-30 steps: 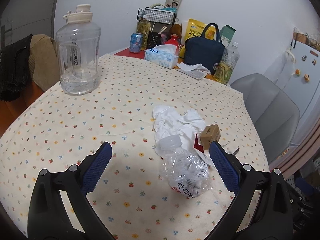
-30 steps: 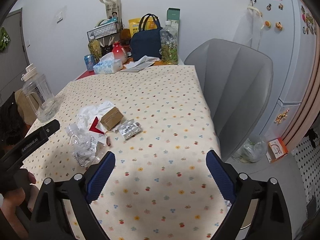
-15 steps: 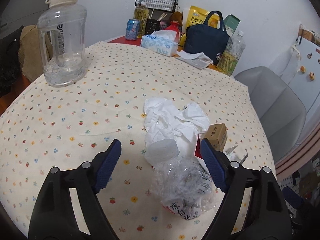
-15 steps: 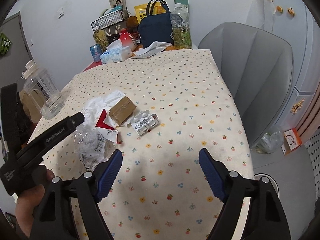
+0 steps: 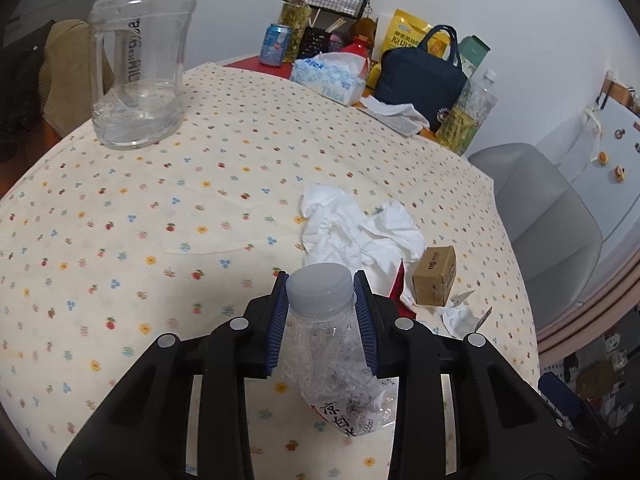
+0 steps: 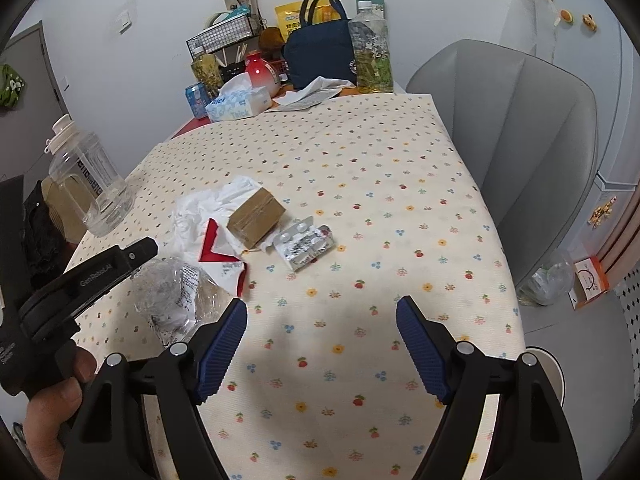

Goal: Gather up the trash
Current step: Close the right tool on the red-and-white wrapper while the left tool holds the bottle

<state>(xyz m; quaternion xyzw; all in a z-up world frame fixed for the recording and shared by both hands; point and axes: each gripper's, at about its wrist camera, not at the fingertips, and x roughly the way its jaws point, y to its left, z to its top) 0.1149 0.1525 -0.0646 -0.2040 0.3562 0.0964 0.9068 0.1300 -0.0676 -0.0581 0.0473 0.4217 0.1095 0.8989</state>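
- With the crushed plastic bottle lying on the floral tablecloth at 6 o'clock in our left view, our left gripper is clamped on its neck just under the white cap, blue pads touching both sides.
- Bottle body points back toward the camera; red-and-black printed label at its lower end.
- Just past the cap, at 12 o'clock from it: crumpled white tissue, touching the table.
- At 2 o'clock from the cap: small cardboard box, beside the tissue; a red-and-white wrapper sits between box and bottle.
- Blister pack lies just beside the box, on its 3 o'clock side in the right view.
- Our right gripper hovers over bare tablecloth, jaws wide apart, nothing between them.
- Left gripper body also shows at 9 o'clock in the right view, bottle under it.
- Far out: large clear jug at 10 o'clock, tissue box, navy bag and soda can at 12 o'clock, grey chair at 2 o'clock.
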